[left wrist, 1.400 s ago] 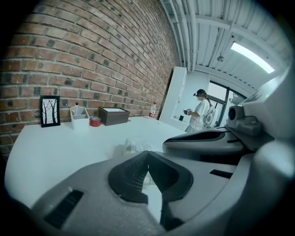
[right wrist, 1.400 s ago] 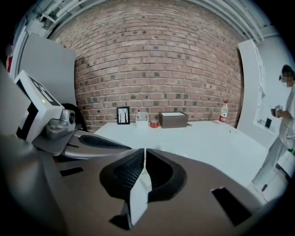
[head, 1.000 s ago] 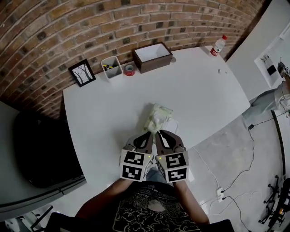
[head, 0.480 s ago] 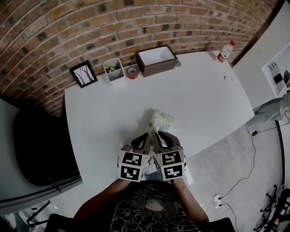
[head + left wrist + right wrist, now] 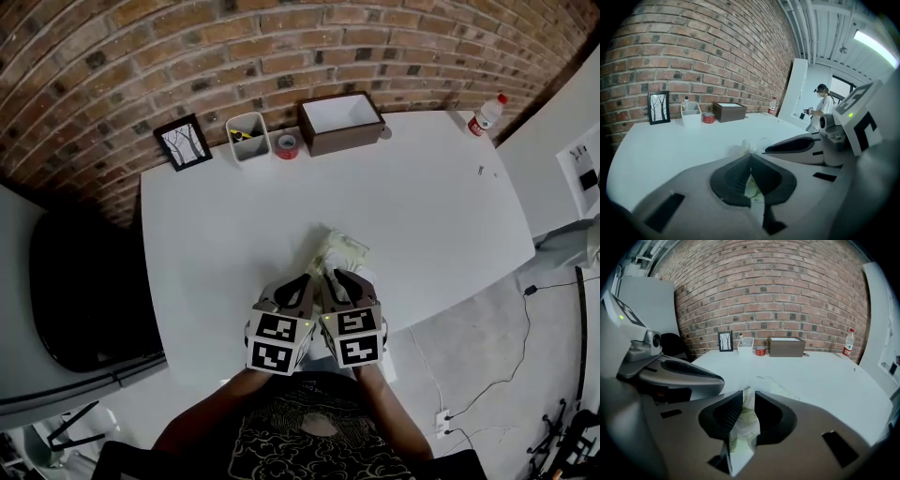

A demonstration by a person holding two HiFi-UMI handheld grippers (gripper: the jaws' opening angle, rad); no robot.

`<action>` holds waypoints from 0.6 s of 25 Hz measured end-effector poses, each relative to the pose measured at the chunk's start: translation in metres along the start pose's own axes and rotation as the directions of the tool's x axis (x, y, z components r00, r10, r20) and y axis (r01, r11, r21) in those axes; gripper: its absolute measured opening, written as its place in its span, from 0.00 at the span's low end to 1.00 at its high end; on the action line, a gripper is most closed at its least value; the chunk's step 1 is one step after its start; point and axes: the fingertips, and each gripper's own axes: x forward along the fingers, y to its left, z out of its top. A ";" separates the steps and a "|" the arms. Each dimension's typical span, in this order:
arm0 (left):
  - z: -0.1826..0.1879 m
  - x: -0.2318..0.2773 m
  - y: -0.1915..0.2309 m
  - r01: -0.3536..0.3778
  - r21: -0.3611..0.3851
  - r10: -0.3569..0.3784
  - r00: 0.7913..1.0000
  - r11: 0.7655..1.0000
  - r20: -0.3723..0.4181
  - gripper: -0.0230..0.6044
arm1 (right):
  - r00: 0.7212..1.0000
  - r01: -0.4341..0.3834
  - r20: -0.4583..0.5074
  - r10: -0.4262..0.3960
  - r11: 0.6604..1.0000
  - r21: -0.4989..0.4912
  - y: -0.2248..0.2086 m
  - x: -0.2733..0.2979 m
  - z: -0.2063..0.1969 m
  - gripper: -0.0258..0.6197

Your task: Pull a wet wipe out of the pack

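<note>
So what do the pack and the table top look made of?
The pack looks like thin plastic film: crinkled, slightly glossy, pale green print. The table seems to be smooth matt white laminate or painted board; no grain shows.

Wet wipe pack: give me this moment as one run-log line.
left gripper: shut on wet wipe pack | right gripper: shut on same pack | pack: lying on white table, near end held

L tool [image 5: 307, 279], R tool [image 5: 334, 276] now cover slightly more of pack [image 5: 341, 249].
</note>
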 end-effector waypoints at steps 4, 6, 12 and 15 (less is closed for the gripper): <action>0.000 -0.001 0.002 -0.005 0.000 0.005 1.000 1.000 0.001 0.06 | 1.000 0.012 -0.017 -0.012 1.000 0.001 -0.002 0.004 -0.002 0.15; 0.000 -0.002 0.002 -0.004 -0.001 0.004 1.000 1.000 0.002 0.06 | 1.000 0.010 -0.015 -0.010 1.000 0.004 -0.002 0.005 -0.002 0.12; 0.000 -0.007 0.002 0.001 -0.001 -0.001 1.000 1.000 0.007 0.06 | 1.000 0.009 -0.002 -0.009 1.000 0.017 0.001 0.004 -0.001 0.07; 0.000 -0.009 0.004 0.006 0.001 -0.006 1.000 1.000 0.009 0.06 | 1.000 0.015 0.010 -0.015 1.000 0.027 0.002 0.002 0.002 0.07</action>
